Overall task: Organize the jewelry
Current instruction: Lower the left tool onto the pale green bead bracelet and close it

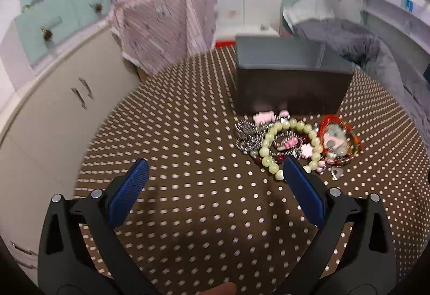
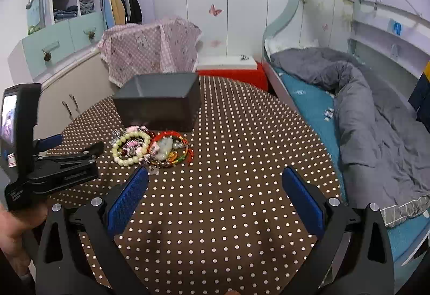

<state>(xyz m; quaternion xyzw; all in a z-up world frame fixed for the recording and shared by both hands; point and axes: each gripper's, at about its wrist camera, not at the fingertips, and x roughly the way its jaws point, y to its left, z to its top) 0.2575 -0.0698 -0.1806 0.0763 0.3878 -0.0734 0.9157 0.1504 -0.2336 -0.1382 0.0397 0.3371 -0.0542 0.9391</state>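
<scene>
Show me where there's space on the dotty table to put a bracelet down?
The dotted cloth is bare between the jewelry pile and the bed, and in front of both tools. Left of the pile is bare too. It is crowded right before the gray box, where the pile sits.

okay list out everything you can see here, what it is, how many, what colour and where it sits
table: one, brown cloth with white dots, fills the foreground
box: one, dark grey, open top, on the table behind the jewelry
bead bracelet: one, pale green, in the jewelry pile in front of the box
red corded piece: one, red with a pale pendant, right side of the pile
silver pieces: several, count unclear, left side of the pile
bed: one, grey duvet on teal sheet, right of the table
draped cloth: one, pink patterned, behind the table
left gripper: blue pads, open, holding nothing
right gripper: blue pads, open, holding nothing
</scene>
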